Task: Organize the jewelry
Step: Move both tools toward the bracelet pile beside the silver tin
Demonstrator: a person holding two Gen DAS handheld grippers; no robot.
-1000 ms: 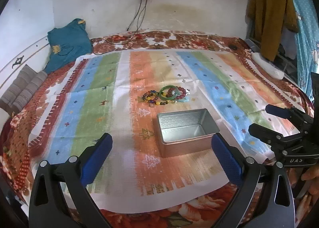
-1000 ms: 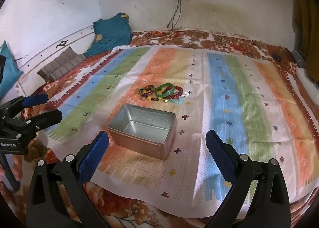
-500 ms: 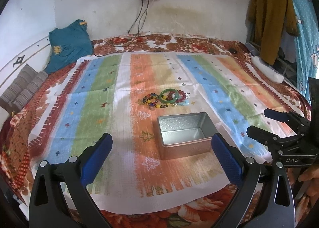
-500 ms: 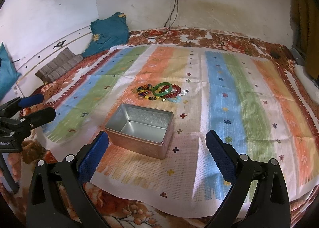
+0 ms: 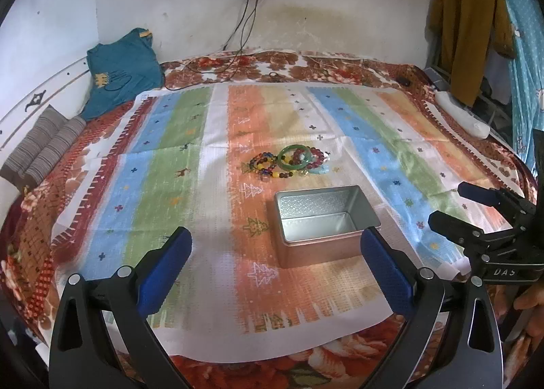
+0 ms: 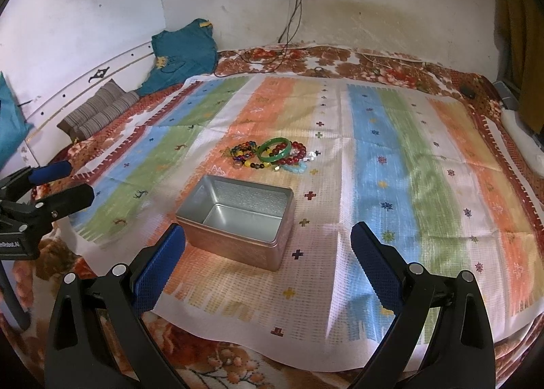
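A pile of bracelets [image 5: 287,163] lies on the striped cloth [image 5: 163,157]: a green bangle [image 5: 294,157], dark red beads and multicoloured beads. Just nearer stands an open, empty metal tin [image 5: 324,219]. The right wrist view shows the same pile of bracelets [image 6: 272,154] behind the tin [image 6: 238,215]. My left gripper [image 5: 275,253] hangs open over the cloth's near edge, in front of the tin. My right gripper [image 6: 267,251] is open too, nothing between its fingers. Each gripper shows at the other view's edge: the right gripper [image 5: 472,208] and the left gripper [image 6: 51,185].
The cloth covers a floral bed [image 5: 272,66] against a white wall. A teal garment [image 5: 119,72] and a striped pillow [image 5: 44,147] lie at the far left. Cables [image 5: 244,32] hang from a wall socket. Clothes [image 5: 476,21] hang at the right, above a white object [image 5: 462,113].
Both grippers have drawn back and risen a little, so the tin and bracelets sit slightly farther off. Nothing on the cloth has moved and both grippers stay open.
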